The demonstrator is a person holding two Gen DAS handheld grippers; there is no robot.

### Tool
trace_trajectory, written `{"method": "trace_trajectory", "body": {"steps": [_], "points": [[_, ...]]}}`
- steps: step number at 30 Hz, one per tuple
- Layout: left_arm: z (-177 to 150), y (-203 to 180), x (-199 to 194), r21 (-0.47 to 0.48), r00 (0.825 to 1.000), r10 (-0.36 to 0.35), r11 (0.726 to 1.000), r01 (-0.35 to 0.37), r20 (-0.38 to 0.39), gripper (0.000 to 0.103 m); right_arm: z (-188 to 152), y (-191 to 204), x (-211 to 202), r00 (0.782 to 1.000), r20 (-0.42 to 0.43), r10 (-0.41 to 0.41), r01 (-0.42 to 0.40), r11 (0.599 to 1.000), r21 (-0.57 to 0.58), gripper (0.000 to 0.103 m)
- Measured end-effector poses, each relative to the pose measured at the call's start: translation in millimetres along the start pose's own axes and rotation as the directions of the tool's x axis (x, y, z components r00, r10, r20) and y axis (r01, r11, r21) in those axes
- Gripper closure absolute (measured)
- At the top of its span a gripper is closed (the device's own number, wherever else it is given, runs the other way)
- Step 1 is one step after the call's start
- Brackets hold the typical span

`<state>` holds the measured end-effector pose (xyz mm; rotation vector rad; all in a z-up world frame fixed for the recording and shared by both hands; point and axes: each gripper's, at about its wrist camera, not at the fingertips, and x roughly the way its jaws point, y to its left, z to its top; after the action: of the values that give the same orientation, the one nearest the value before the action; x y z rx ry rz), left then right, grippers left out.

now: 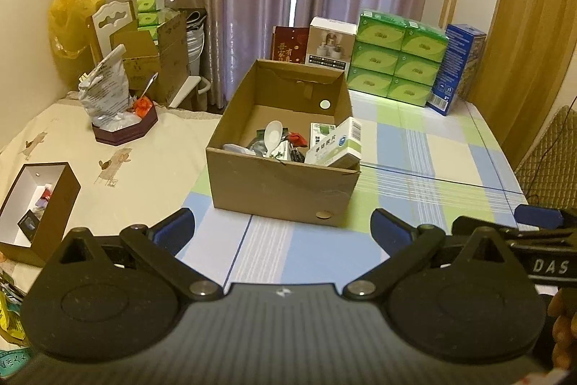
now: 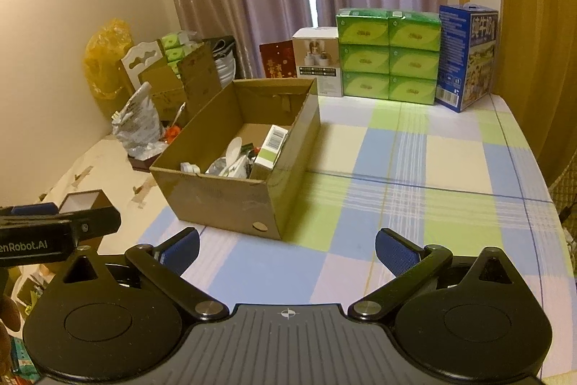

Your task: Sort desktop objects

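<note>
while both tongs [image 1: 283, 228] [image 2: 287, 249] gaping, empty: brown cardboard box [image 1: 281, 183], open-topped, cluttered with white spoon [image 1: 272, 132] and packets

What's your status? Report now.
Left hand-held gripper open, empty. Right hand-held gripper open, empty. Cardboard box ahead, items inside. Nothing blocking.

right gripper [image 1: 541, 262]: "DAS" | left gripper [image 2: 43, 237]: "enRobot.AI"

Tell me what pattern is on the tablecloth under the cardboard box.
The tablecloth is a plaid check of pale blue, light green and cream; it shows best in the right wrist view, under the cardboard box.
</note>
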<state>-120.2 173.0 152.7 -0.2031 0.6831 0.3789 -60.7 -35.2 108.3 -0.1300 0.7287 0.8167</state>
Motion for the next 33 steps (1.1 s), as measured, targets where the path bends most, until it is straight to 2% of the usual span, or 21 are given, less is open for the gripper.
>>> {"method": "trace_trajectory", "body": {"steps": [12,33], "points": [[-15.1,-5.9,-22.1,0.027,1.000,0.020,0.999,-0.020,0.006,0.001,-10.6,11.7,-20.6,1.000,0.019,0.011,-0.010,1.000,-0.008,0.002],[-35.0,-7.1,-69.5,0.050,0.997,0.029,0.998,-0.032,0.071,0.001,-33.0,28.4,-62.3,0.998,0.064,0.010,-0.009,1.000,-0.011,0.002]]}}
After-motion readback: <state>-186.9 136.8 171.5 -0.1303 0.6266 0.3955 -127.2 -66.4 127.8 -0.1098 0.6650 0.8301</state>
